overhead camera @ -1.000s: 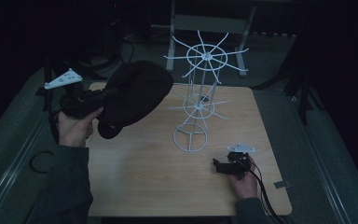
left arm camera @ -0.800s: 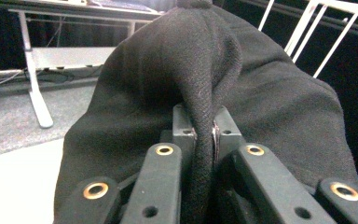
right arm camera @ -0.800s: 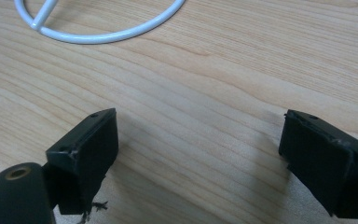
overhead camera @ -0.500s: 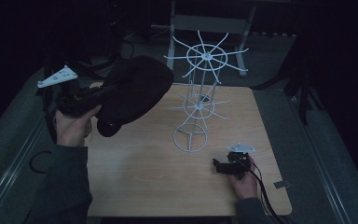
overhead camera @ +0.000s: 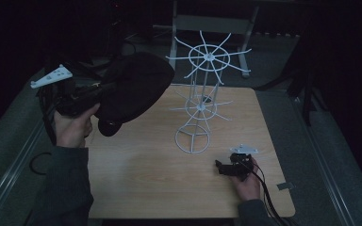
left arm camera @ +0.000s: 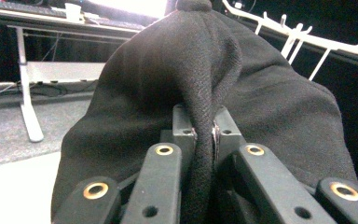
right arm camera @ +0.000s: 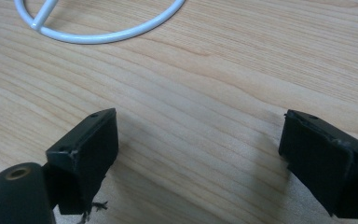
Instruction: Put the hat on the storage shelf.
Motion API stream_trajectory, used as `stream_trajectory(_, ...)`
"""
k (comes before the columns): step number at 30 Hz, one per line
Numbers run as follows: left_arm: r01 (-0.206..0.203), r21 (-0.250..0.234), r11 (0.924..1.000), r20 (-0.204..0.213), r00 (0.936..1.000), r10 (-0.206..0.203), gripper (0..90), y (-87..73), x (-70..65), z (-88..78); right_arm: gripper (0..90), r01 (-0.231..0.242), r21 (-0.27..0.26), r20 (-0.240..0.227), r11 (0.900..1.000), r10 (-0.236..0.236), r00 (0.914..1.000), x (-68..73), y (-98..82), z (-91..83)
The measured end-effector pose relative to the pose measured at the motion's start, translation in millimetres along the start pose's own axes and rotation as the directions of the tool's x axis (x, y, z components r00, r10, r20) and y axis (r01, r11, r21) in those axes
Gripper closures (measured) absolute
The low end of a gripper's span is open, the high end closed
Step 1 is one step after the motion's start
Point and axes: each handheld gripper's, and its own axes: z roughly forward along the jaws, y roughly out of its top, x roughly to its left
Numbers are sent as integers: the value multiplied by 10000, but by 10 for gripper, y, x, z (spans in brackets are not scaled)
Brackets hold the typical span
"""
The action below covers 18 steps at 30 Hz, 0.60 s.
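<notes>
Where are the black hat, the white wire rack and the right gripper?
black hat (overhead camera: pixel 136 89), high view, on its crown.
white wire rack (overhead camera: pixel 193 140), high view, on its round base ring.
right gripper (right arm camera: pixel 198 154), right gripper view, in the gap midway between its open fingertips.

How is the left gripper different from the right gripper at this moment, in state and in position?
The left gripper is shut on a fold of the black hat; the right gripper is open with nothing between its fingers. The left gripper is held up in the air at the table's left edge; the right gripper sits low over the wood near the white wire rack. Both are hand-held.
</notes>
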Motion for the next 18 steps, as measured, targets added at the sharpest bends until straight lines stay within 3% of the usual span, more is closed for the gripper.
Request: stream_trajectory(18,427,-590,9973,154,9990,-419,844,19,34,-52,115,2,-1,-1,10000,-2,10000,0,0,0)
